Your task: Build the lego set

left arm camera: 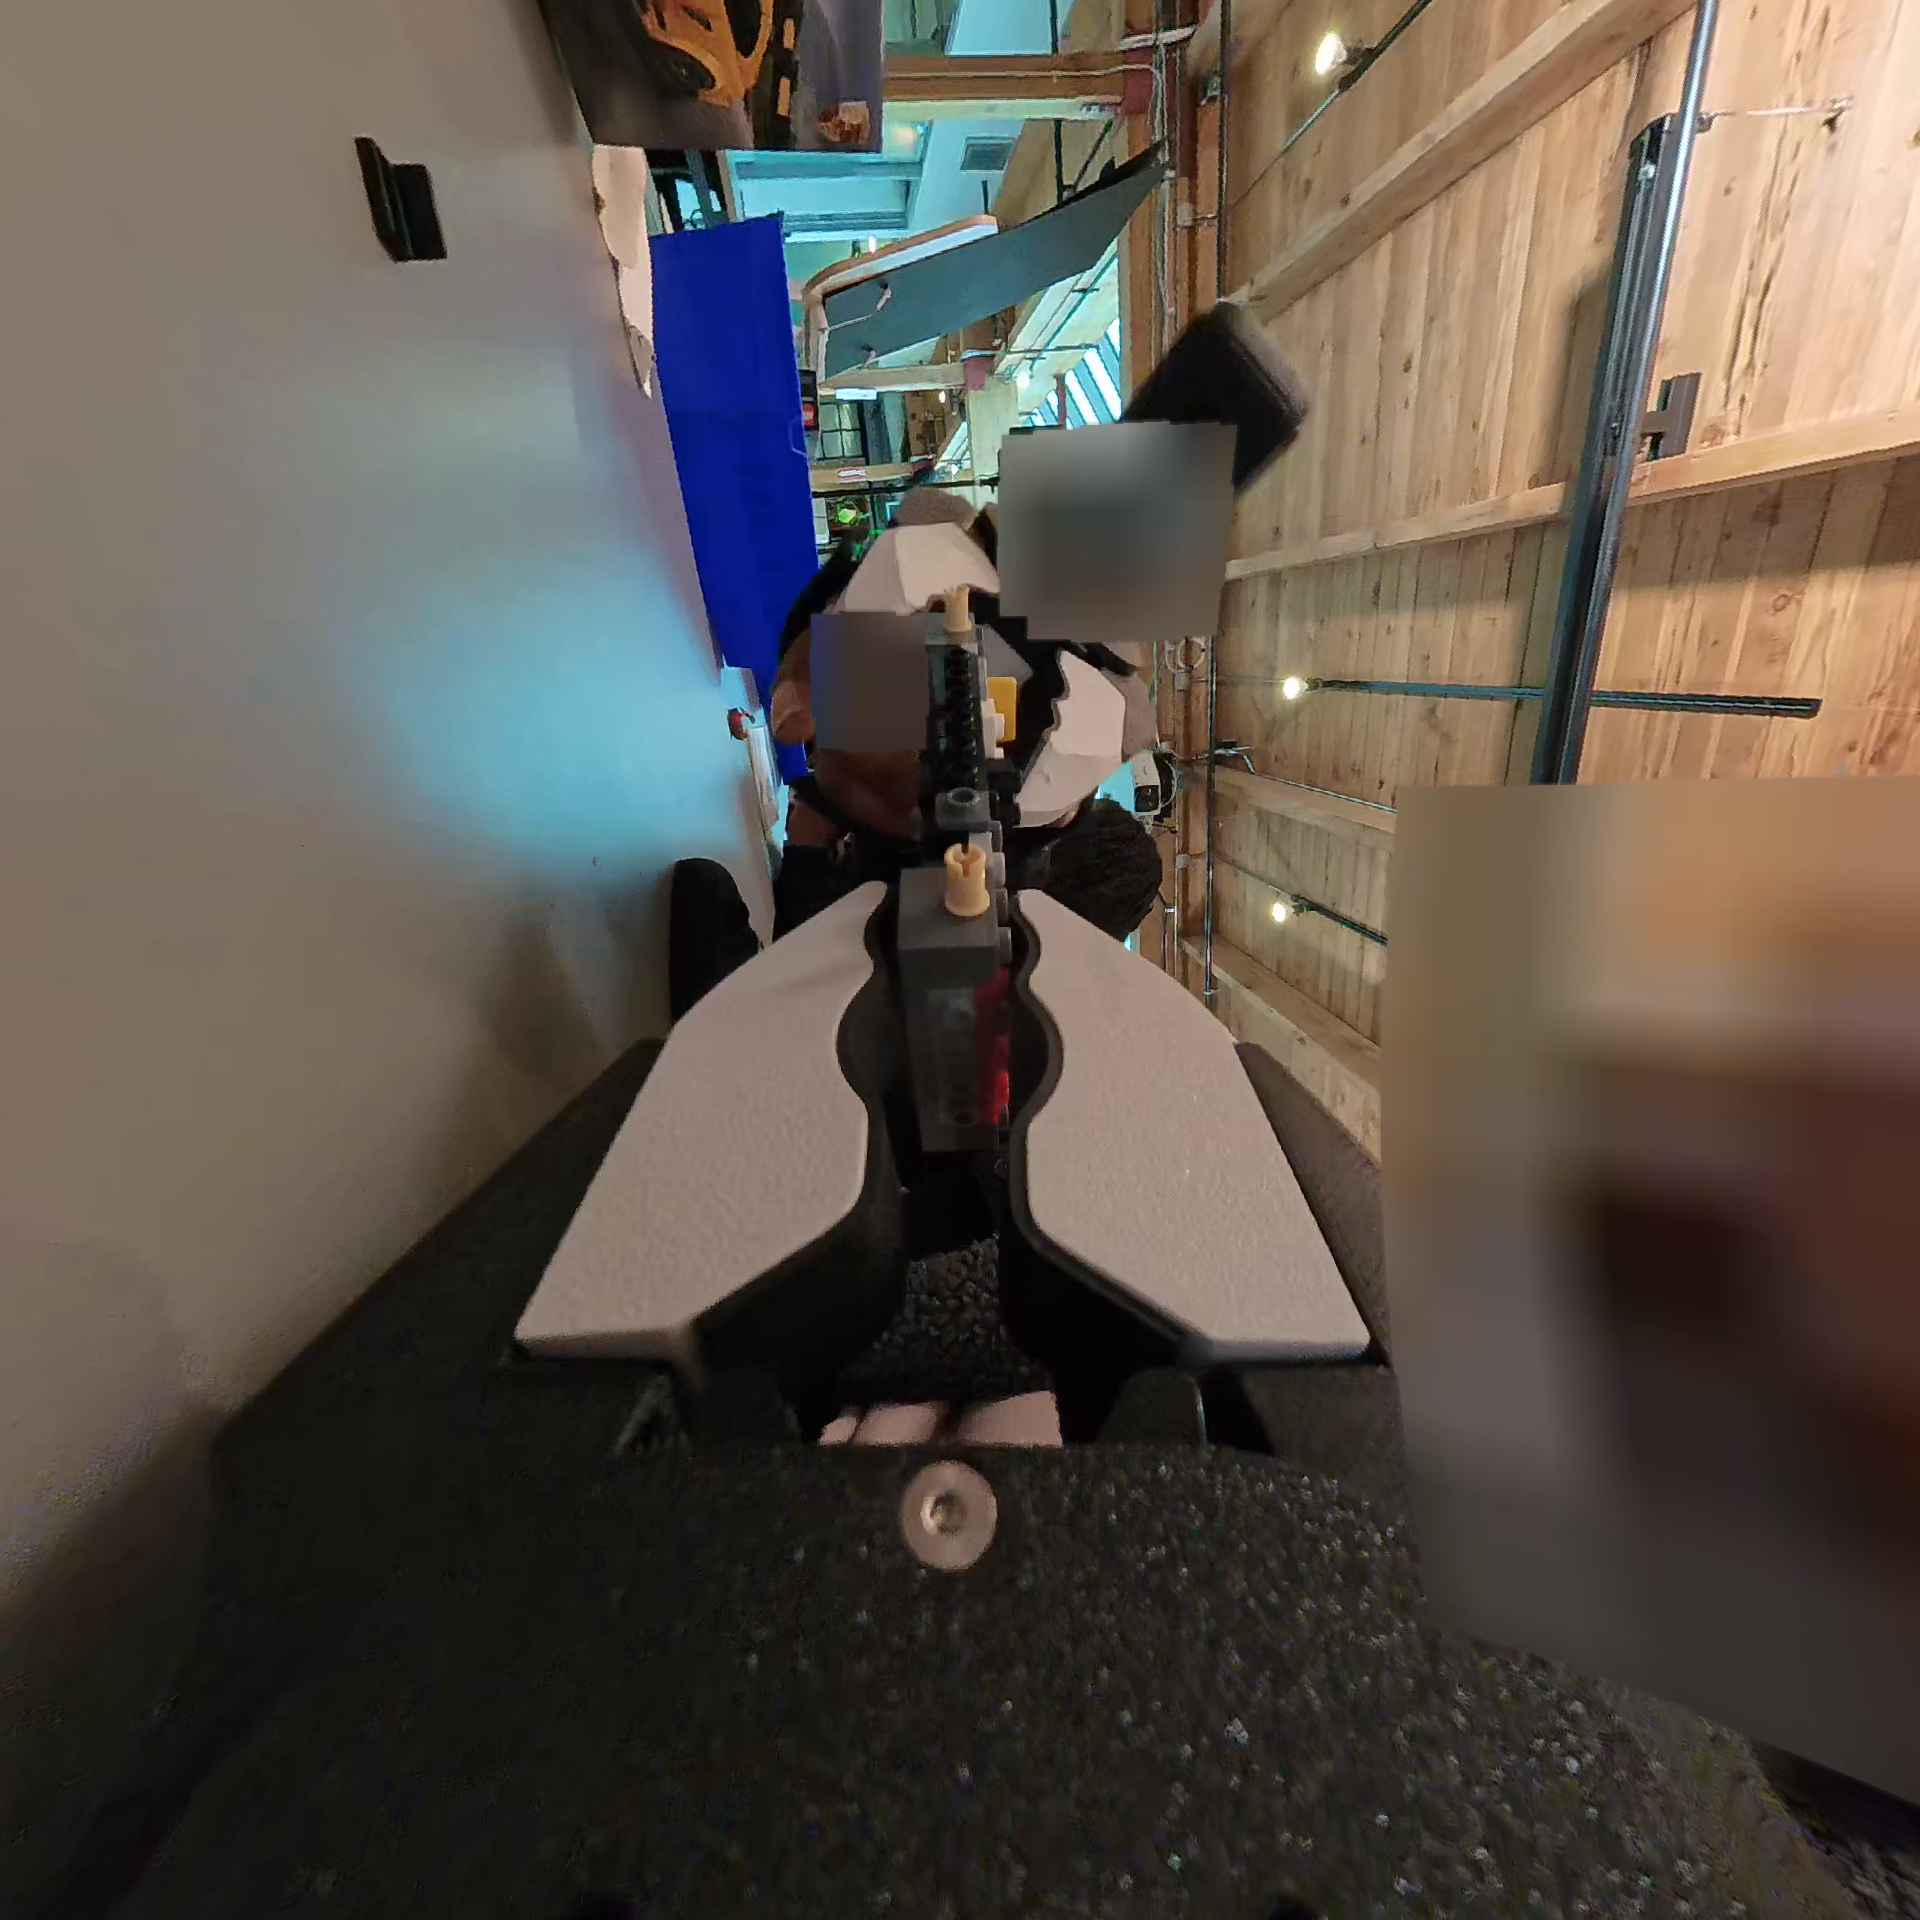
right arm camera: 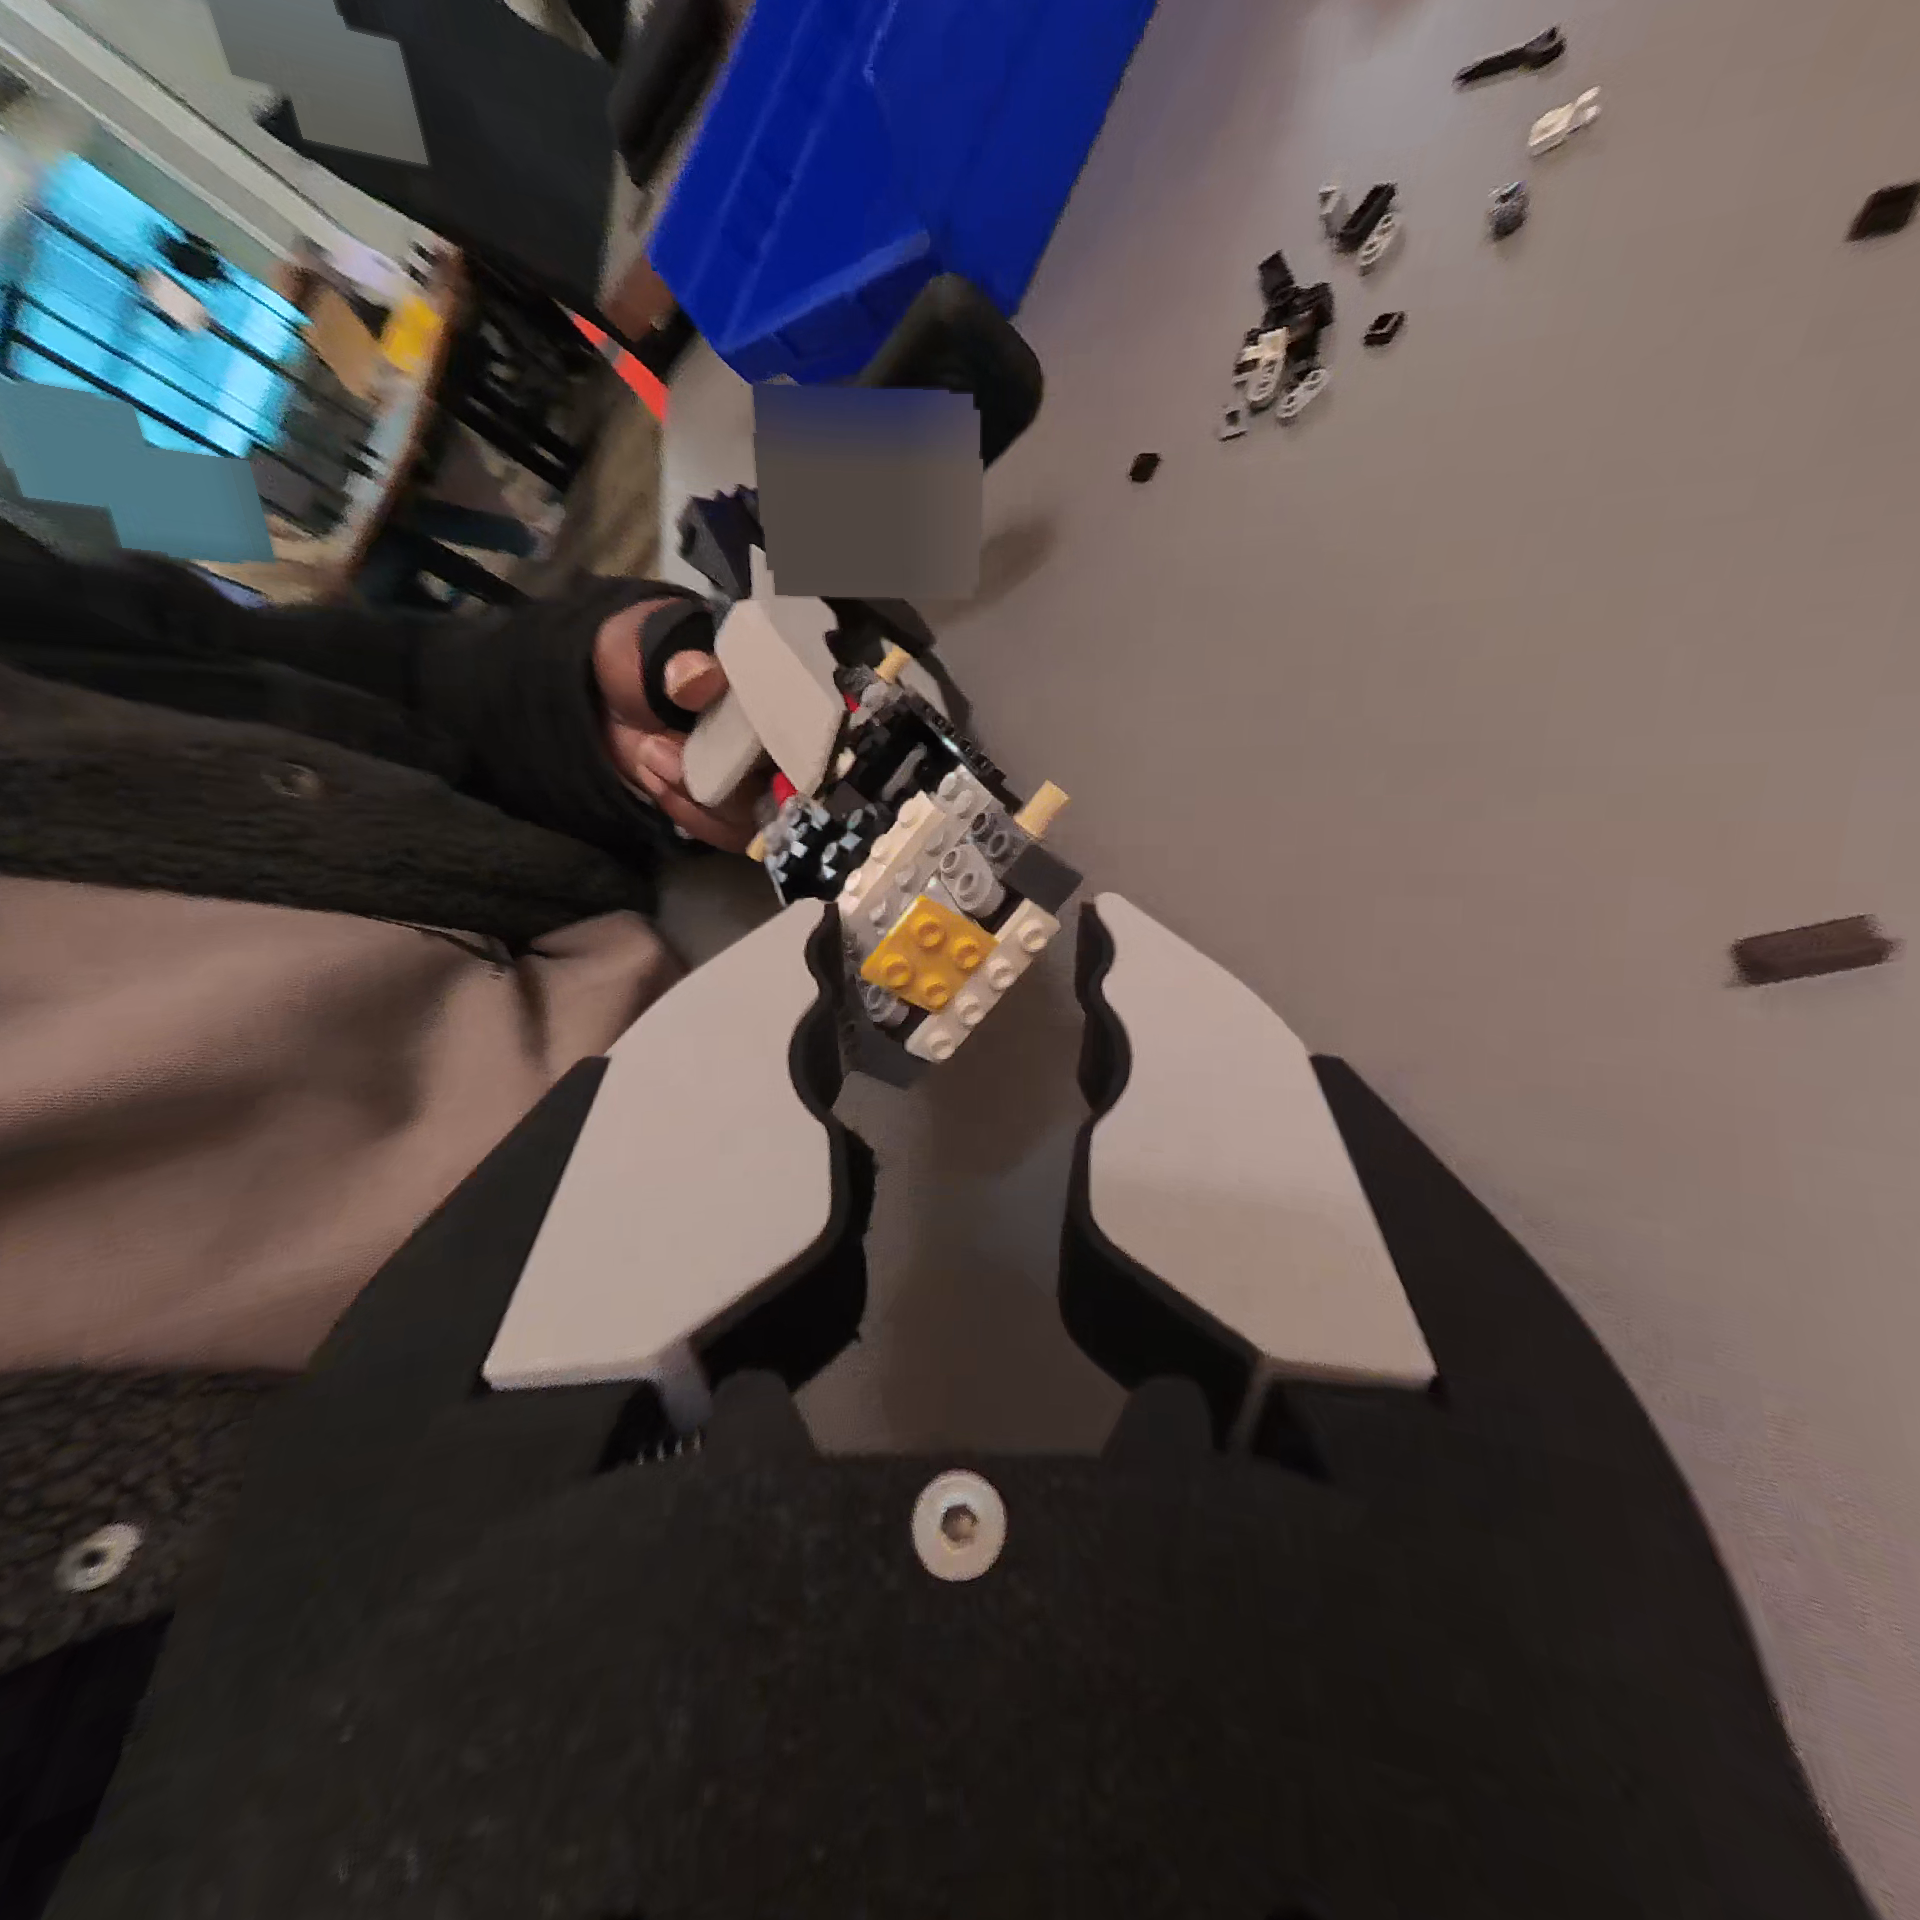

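Seen edge-on in the left wrist view: a narrow dark grey lego build point(left arm camera: 951, 997) with a red part low down and two tan pins poking out, clamped between the pale fingers of the left gripper point(left arm camera: 951, 935), held up against a plank ceiling and a plain grey table point(left arm camera: 260, 727) with a blue bin point(left arm camera: 727, 436) at its far side. Seen broadside only in the right wrist view: the same build point(right arm camera: 940, 894) with its studded top, a yellow four-stud plate point(right arm camera: 928, 951) bedded among white and light grey plates, black beams behind, tan pins at the ends. Also only there: loose lego pieces point(right arm camera: 1288, 332), black and white, scattered on the matte table point(right arm camera: 1507, 727), a dark bar-shaped piece point(right arm camera: 1810, 948) lying apart from them, and the blue bin point(right arm camera: 883, 177) at the far edge. Left gripper point(right arm camera: 769, 717) farther off in that view, gripped by a hand point(right arm camera: 655, 727) in a fingerless black glove, closed on the build's far end. Right gripper point(right arm camera: 951, 925) spread wide, smooth pale fingers with wavy inner edges on a grainy black body, the build's near end sitting between the fingertips; contact with either fingertip not clear.
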Demonstrator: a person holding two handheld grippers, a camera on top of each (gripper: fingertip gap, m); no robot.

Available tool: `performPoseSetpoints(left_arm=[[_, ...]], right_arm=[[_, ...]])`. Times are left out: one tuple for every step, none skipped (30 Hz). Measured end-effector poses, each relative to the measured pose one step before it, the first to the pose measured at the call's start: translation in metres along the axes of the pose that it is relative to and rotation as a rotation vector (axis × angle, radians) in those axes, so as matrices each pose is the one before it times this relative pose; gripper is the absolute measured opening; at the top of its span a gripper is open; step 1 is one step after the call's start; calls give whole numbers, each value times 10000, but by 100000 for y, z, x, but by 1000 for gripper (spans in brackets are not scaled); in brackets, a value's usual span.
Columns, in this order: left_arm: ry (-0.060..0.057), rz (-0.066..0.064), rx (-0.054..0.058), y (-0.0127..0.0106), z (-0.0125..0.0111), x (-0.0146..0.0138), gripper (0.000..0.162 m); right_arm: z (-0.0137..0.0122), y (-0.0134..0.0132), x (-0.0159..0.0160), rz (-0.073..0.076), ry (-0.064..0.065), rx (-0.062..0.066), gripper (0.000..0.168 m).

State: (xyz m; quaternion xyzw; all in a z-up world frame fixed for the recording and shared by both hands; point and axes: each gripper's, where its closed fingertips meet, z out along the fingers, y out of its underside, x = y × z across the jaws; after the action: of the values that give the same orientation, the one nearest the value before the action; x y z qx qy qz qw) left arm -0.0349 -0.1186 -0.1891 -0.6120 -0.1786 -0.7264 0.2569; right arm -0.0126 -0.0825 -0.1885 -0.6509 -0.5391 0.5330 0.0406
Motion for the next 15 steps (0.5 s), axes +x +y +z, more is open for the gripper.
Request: performPoseSetpoints(left_arm=[[40, 45, 4, 34, 11, 103, 17], [2, 57, 5, 29, -10, 49, 17], [-15, 56, 19, 3, -37, -6, 17], [-10, 74, 7, 10, -40, -15, 17], [-13, 115, 5, 15, -36, 13, 17], [-32, 165, -17, 31, -20, 47, 17], [-78, 195, -24, 28, -1, 23, 17], [-155, 270, -79, 120, 49, -84, 17], [-36, 169, -57, 112, 65, 56, 17], [58, 85, -68, 145, 100, 144, 17], [-32, 98, -91, 177, 94, 27, 17], [-51, 169, 51, -20, -6, 16, 17], [11, 79, -36, 37, -5, 150, 17], [-87, 184, -47, 57, 4, 71, 17], [-148, 277, -26, 36, -11, 15, 17]], right_arm=[[36, -17, -208, 371, -342, 111, 41], [31, 58, -128, 225, -215, 67, 41], [62, 91, -38, 147, -102, 41, 40], [81, 95, -146, 120, -115, 37, 40], [72, 87, -215, 121, -137, 33, 39], [54, 110, -159, 99, -95, 25, 39], [40, 45, -202, 78, -122, 82, 42], [50, -48, -505, 154, -328, 144, 46], [42, 50, -95, 107, -48, 49, 46], [91, 234, 126, -141, 160, -81, 41], [135, 222, 209, -288, 261, -78, 34], [22, -38, -176, -113, -19, 112, 32], [-14, -63, -159, -43, -58, 103, 31], [-20, 6, -104, -219, 26, 72, 30], [9, 30, -45, -151, 51, 64, 29]])
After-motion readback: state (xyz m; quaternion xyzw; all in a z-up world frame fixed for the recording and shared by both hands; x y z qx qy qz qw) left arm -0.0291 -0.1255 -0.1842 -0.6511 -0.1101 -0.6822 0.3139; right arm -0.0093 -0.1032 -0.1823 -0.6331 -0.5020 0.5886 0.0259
